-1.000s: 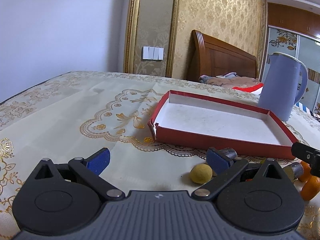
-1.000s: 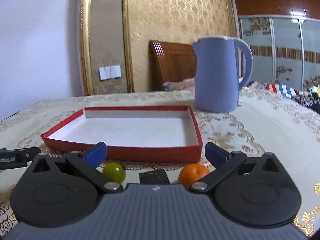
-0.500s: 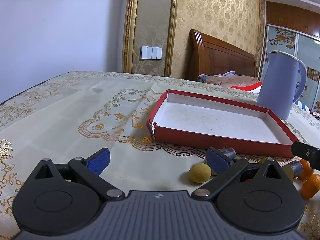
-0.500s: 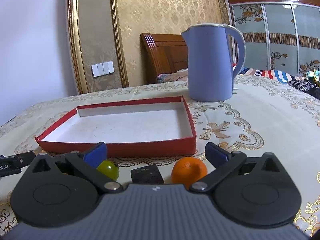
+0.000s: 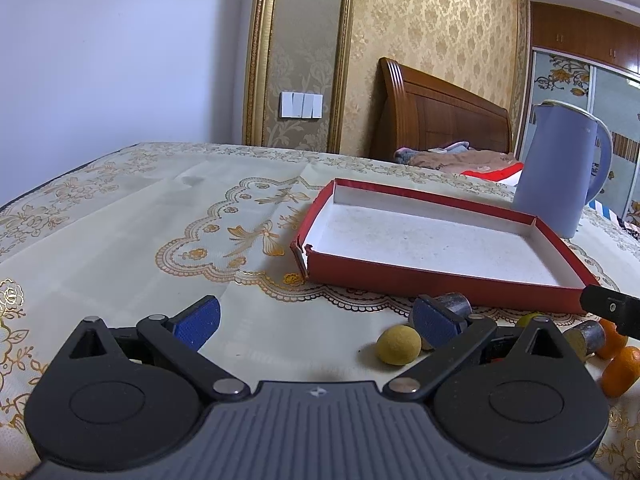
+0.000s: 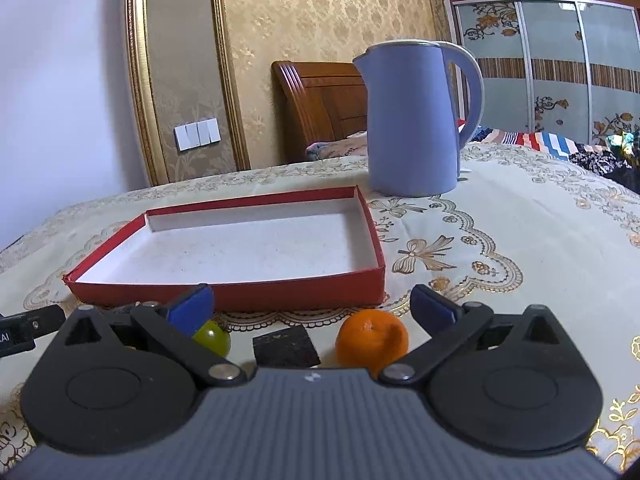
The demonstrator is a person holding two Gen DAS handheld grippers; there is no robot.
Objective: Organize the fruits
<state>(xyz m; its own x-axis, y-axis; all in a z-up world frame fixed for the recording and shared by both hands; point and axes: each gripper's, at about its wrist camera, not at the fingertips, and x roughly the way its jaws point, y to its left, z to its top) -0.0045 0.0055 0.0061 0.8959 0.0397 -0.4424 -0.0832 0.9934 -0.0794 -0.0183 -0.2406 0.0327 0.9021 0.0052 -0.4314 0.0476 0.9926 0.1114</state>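
Note:
A shallow red box (image 5: 420, 278) (image 6: 240, 298) with a white inside lies on the patterned tablecloth and holds nothing. In front of it, in the right wrist view, sit a green fruit (image 6: 212, 338), a dark square block (image 6: 286, 348) and an orange (image 6: 372, 340). My right gripper (image 6: 310, 308) is open and low, with the block and orange between its fingers. In the left wrist view my left gripper (image 5: 316, 318) is open, a yellow round fruit (image 5: 398, 346) just inside its right finger. Two oranges (image 5: 620, 364) and two grey cylinders (image 5: 454, 304) lie to the right.
A tall blue kettle (image 5: 560, 172) (image 6: 416, 120) stands just behind the box's far right corner. Cream tablecloth (image 5: 140, 240) stretches bare to the left of the box. A wooden headboard (image 5: 440, 112) and a bed lie beyond the table.
Both grippers have risen and tilted slightly, so the box and fruits now sit lower in view. The right gripper has drawn closer to the orange and block. Nothing was grasped.

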